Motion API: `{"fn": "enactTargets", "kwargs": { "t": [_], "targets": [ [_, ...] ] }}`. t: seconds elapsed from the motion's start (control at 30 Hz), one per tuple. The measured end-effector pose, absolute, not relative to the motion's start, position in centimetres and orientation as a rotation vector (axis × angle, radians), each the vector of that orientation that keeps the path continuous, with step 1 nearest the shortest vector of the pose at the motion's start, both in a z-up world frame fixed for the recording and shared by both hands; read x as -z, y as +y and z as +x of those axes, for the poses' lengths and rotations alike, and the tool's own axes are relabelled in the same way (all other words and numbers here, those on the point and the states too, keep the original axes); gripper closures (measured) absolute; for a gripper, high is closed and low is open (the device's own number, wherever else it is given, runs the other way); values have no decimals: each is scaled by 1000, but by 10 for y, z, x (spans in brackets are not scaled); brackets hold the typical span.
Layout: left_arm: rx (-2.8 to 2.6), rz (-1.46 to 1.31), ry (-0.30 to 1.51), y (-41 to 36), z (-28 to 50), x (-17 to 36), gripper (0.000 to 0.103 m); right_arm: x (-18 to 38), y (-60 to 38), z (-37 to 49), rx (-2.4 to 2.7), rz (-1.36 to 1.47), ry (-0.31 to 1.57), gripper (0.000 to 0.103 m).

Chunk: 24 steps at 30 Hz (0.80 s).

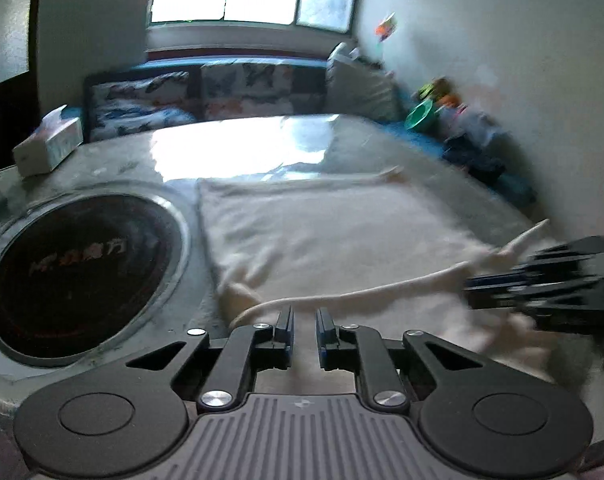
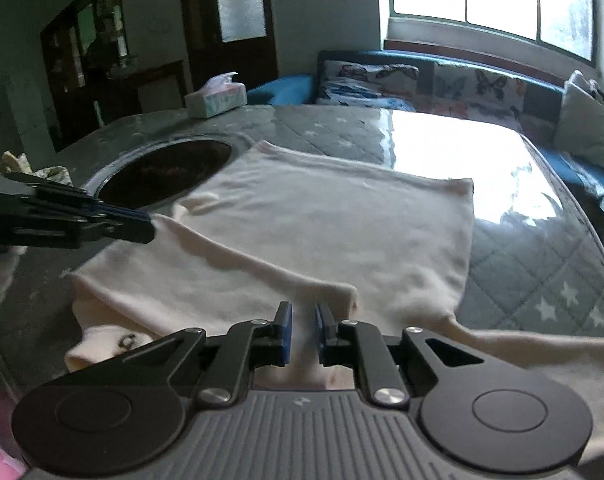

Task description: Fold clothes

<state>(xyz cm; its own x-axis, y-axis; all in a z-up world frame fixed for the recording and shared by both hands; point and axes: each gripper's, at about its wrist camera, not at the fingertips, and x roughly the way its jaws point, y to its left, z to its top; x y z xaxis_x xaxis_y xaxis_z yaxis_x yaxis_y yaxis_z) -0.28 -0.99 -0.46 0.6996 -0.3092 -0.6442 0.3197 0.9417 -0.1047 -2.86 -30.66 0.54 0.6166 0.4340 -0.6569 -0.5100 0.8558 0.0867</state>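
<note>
- Two grippers worked one cream garment [image 2: 321, 216] spread on the quilted table [image 2: 541, 264].
- Left gripper [image 1: 304, 322]: jaws nearly together, pinching the garment's edge at 6 o'clock.
- Right gripper [image 2: 302, 320]: jaws narrow, cloth between them; clamped or not, cannot tell.
- Round burner [image 1: 82, 268] at 9 o'clock carried blurred, unreadable writing.

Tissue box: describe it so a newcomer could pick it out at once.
Start at the grey star-patterned table and find the dark round hob set into it. Beyond the hob, at the table's far edge, sits the tissue box: the only box there, pale, with a tissue poking from its top.
</note>
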Motion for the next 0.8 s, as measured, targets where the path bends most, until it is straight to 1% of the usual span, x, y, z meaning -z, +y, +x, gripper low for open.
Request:
{"fn": "enactTargets", "kwargs": {
  "t": [0.07, 0.17, 0.23, 0.27, 0.3, 0.4, 0.47, 0.53, 0.57, 0.6, 0.67, 0.73, 0.8],
  "targets": [
    [351, 10, 731, -8, 1, 12, 89, -4, -313, -31, -540, -107, 726, 90],
    [353, 15, 732, -8, 1, 12, 89, -9, -330, -38, -514, -56, 716, 82],
    [350, 16, 733, -9, 0, 12, 89, -14, -353, -44, -454, -15, 693, 80],
    [349, 16, 733, -9, 0, 11, 89, -14, -366, -47, -405, 1, 683, 78],
    [348, 17, 733, -10, -1, 10, 88, -15, -379, -50, -356, 17, 673, 73],
    [344, 29, 735, -15, -2, 8, 87, -12, -421, -51, -205, 59, 669, 71],
    [340, 37, 731, -18, -3, 5, 85, -8, -451, -48, -104, 81, 673, 69],
    [333, 38, 724, -20, -5, 3, 79, -5, -475, -46, -29, 116, 669, 67],
    [330, 40, 721, -21, -5, 2, 77, -3, -485, -45, -5, 138, 664, 65],
    [326, 43, 720, -23, -5, 1, 72, -1, -497, -44, 23, 168, 659, 60],
    [320, 54, 720, -25, -6, 0, 71, 4, -517, -41, 63, 238, 657, 57],
    [314, 61, 727, -28, -7, 1, 71, 11, -536, -38, 88, 318, 656, 57],
    [308, 64, 734, -30, -7, 1, 71, 17, -552, -36, 97, 381, 665, 53]
  ]
}}
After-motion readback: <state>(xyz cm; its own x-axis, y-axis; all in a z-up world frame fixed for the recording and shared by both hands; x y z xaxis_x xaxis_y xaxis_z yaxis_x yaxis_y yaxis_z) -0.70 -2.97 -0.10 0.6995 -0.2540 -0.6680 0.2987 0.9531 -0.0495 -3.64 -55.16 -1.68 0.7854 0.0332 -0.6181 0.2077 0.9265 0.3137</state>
